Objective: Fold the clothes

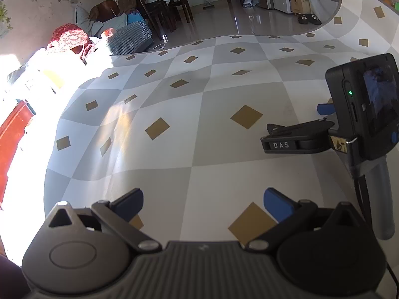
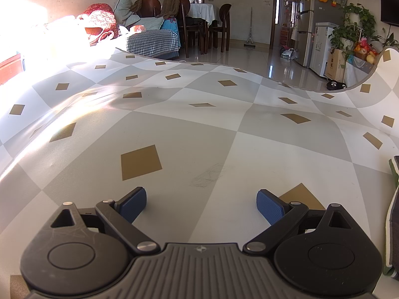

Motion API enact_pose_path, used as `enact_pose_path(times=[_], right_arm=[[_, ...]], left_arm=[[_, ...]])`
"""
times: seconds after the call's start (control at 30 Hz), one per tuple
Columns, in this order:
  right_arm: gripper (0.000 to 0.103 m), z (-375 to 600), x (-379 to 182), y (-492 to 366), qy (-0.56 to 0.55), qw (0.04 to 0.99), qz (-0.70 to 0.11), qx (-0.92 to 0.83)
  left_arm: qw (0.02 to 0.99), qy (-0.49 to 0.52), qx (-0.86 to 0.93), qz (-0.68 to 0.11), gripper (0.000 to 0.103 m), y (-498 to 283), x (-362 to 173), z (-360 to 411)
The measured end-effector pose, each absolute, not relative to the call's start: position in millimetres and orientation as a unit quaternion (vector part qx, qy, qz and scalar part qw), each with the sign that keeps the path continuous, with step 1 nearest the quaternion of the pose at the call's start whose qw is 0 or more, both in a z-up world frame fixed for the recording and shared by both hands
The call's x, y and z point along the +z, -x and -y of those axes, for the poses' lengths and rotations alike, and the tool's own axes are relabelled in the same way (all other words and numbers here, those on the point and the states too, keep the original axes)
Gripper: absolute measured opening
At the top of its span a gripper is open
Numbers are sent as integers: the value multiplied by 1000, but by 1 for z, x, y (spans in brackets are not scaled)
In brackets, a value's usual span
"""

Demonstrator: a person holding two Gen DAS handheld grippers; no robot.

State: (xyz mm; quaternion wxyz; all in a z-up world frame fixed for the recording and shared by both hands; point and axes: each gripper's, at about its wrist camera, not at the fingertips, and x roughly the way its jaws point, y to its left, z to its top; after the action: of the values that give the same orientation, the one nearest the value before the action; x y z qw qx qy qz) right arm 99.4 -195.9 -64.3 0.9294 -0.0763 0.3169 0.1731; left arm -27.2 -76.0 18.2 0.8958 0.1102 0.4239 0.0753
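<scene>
**Both grippers empty, garment way off at the right edge – how the first grab should be done**

Nothing is being held right now. The left hand-held gripper (image 1: 203,205) is spread wide over the checkered surface (image 1: 199,94), blue pads (image 1: 132,204) well apart, nothing between them. Same for the right hand-held gripper (image 2: 201,205): jaws apart, only bare mat seen between them. In the left wrist view the right one is also visible from the side, low over the mat.

The only clothing that can be made out near the work area is a dark garment with a white and green edge (image 2: 394,211), caught at the far right border of the right wrist view. Most of it is cut off, so what kind of garment it is, or how it's lying, can't be told. There's also a heap of textiles (image 2: 99,22) on the sofa in the back, well apart from the surface and probably not part of this.

So the step is judged to be fetching: the fold hasn't been started. Tips for doing it well:

- The right gripper should be swung right until the garment is centred between the pads, not clipped at the frame edge.
- Jaws are best kept spread until one pad is slid under the hem, so a single layer is pinched.
- The piece should be dragged to the middle and flattened before any fold is tried.
- The sun glare on the left side (image 1: 30,79) is better avoided; edges would be washed out there.
</scene>
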Motion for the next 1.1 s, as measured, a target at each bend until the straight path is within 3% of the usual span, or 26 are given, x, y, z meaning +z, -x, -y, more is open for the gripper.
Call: enact_pose_path(times=[1.1], right_arm=[[96, 196, -65, -99, 76, 929, -317, 173]], left_arm=[[893, -91, 83, -434, 103, 29, 18, 71]])
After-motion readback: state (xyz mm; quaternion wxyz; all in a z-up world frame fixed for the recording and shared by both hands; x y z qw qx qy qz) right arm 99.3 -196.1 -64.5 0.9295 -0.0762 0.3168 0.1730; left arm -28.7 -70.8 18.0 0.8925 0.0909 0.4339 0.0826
